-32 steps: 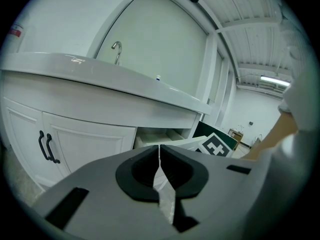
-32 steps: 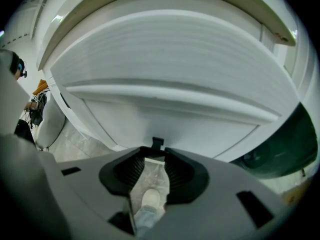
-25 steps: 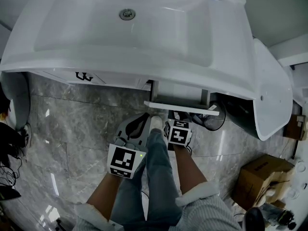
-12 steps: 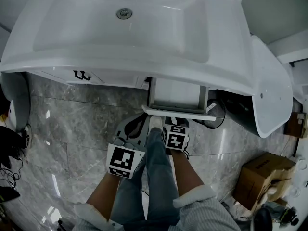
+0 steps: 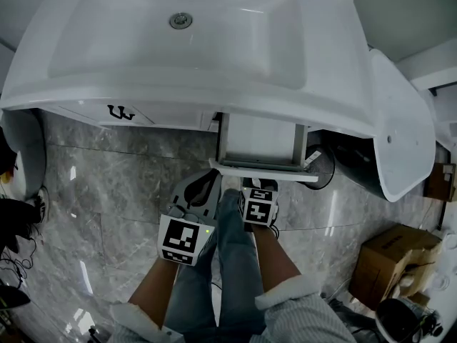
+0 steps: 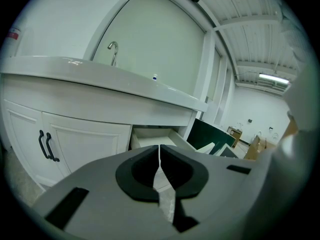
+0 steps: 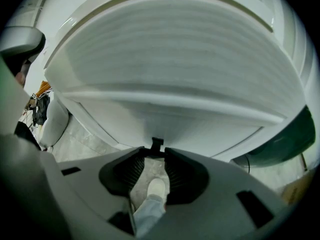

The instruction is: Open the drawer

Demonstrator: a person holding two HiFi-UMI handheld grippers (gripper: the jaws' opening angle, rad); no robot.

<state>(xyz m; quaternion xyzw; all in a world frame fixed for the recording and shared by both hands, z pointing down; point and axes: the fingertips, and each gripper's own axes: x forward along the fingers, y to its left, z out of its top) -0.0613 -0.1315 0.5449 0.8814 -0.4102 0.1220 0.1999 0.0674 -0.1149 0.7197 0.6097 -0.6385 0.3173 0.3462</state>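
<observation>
The white drawer (image 5: 263, 140) under the sink counter stands partly pulled out, its front panel (image 5: 265, 171) toward me. In the right gripper view a small black handle (image 7: 157, 143) on the drawer front (image 7: 170, 84) sits between the jaw tips. My right gripper (image 5: 261, 186) is shut on that handle and points steeply down. My left gripper (image 5: 203, 191) hangs beside it on the left, apart from the drawer, its jaws shut on nothing (image 6: 159, 153). The left gripper view shows the open drawer (image 6: 156, 137) from the side.
The white sink basin (image 5: 178, 56) overhangs the cabinet. Cabinet doors with black handles (image 5: 121, 111) are left of the drawer. A dark bin (image 5: 351, 164) stands to the right, a cardboard box (image 5: 395, 257) at lower right. A person's leg and shoe (image 5: 233, 224) lie between the grippers.
The drawer has slid farther out from under the counter toward me. My right gripper came back with it. The left gripper has stayed where it was.
</observation>
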